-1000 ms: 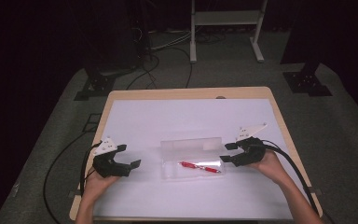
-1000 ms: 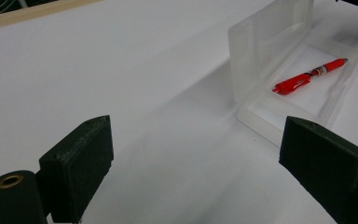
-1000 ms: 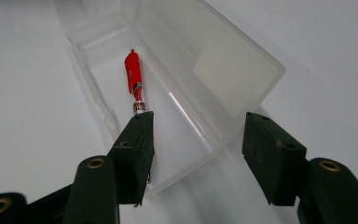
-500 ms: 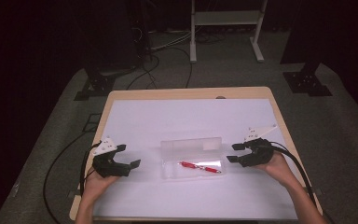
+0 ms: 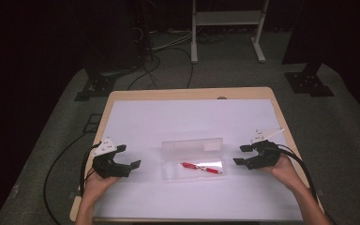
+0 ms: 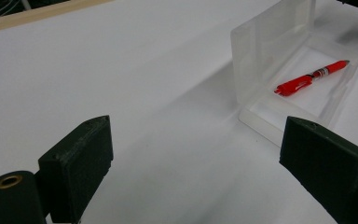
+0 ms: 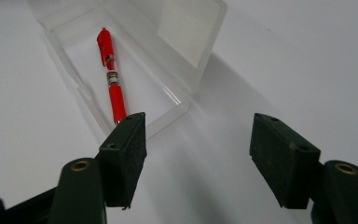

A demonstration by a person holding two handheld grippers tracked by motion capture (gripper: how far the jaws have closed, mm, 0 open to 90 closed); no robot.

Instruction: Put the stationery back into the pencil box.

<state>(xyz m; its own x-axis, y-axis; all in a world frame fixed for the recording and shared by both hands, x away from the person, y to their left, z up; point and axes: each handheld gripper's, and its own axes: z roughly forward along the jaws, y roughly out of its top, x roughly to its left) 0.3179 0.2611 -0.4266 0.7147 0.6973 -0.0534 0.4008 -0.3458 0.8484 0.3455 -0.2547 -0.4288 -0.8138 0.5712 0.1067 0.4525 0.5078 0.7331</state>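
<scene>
A clear plastic case (image 5: 169,171) lies open at the middle of the white table sheet, its lid (image 5: 192,145) standing up at the far side. A red pen (image 5: 200,168) lies inside the case tray; it shows too in the left gripper view (image 6: 310,77) and the right gripper view (image 7: 112,79). My left gripper (image 5: 132,157) rests left of the case, open and holding nothing. My right gripper (image 5: 240,155) sits just right of the case, also open and holding nothing. In each gripper view the jaws stand wide apart, left gripper (image 6: 205,158), right gripper (image 7: 200,156).
The white sheet (image 5: 136,122) covers a wooden table (image 5: 187,93). Cables trail from both grippers off the table's sides. Dark floor with stand legs (image 5: 225,35) and cables lies beyond the far edge.
My right gripper has drawn back to the right, away from the case's end. The left gripper, the case and the pen have stayed put.
</scene>
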